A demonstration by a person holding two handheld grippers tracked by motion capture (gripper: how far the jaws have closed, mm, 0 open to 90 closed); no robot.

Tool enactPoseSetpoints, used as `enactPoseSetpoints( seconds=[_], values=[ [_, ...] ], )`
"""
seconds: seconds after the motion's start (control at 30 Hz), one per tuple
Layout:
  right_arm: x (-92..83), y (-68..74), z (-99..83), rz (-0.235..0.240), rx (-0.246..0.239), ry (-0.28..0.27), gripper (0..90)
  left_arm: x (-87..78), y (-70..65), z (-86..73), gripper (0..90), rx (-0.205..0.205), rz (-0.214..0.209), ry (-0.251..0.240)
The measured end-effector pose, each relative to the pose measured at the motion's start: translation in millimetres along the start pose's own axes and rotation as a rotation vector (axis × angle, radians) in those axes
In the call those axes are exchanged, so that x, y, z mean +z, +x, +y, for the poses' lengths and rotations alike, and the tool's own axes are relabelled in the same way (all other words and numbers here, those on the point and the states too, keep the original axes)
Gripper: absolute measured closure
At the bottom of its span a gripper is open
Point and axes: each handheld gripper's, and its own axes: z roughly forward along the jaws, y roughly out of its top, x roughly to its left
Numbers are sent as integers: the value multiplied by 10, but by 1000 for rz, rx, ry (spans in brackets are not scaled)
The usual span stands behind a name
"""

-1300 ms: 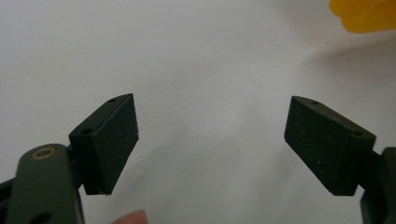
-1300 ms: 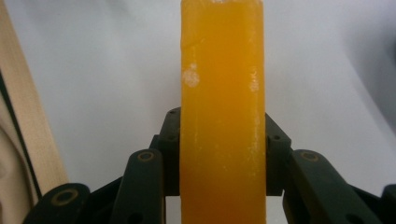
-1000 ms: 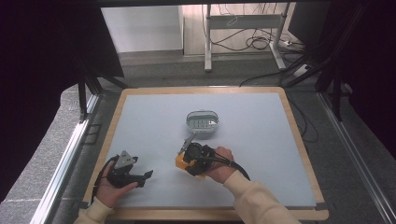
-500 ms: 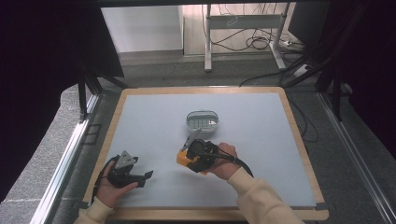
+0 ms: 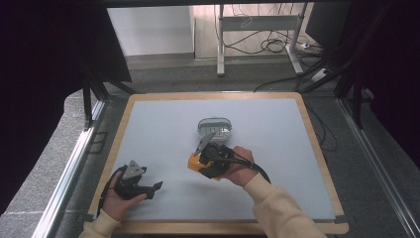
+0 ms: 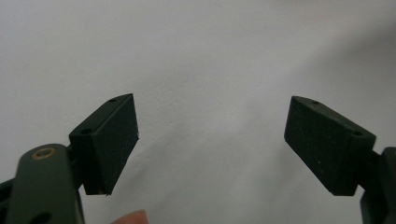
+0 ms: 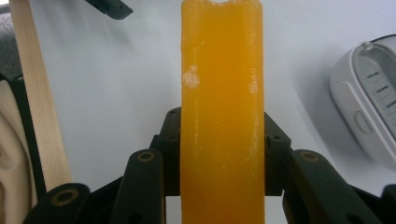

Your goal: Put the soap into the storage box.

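The right gripper (image 5: pixel 208 159) is clenched on an orange block (image 7: pixel 221 112), a long waxy bar gripped across its narrow faces, with most of its length standing out past the jaws. Seen from the high view, the orange block (image 5: pixel 196 162) sits just on the person's side of the grey oval case (image 5: pixel 215 128), near it but apart; whether the block's underside rests on the table (image 5: pixel 277 124) I cannot tell. The grip low on the bar appears chosen to leave the far end free, which would suit setting it down or presenting it to the case. In the right gripper view the case (image 7: pixel 369 102) lies off to one side of the block, its ribbed top panel facing up.

The left gripper (image 5: pixel 141 186) is released, its pads (image 6: pixel 112 140) spread wide over bare table with nothing between them. It lies well away from the case, toward the near-left edge of the table, seemingly parked on the surface to stay out of the working hand's way.

Judgement: the block is securely held; any placement against the case has not yet been made.
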Motion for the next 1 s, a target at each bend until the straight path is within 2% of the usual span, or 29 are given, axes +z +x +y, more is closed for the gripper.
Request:
enactPoseSetpoints(
  seconds=[0.23,0.3,0.53,0.6,1.0],
  values=[
    [-65,-47,23,-9,-2,-15,615,4,0,-1,179,2,-3,4],
    [-91,-84,31,-26,-2,-16,615,4,-3,-1,179,2,-3,3],
    [-135,-148,26,-28,-1,-25,615,-1,-4,1,179,4,3,-4],
    [-156,-182,21,-42,0,-25,615,1,-3,0,179,1,2,-3],
    [-175,-315,27,-55,0,-31,615,3,4,-2,177,2,9,0]
  ],
)
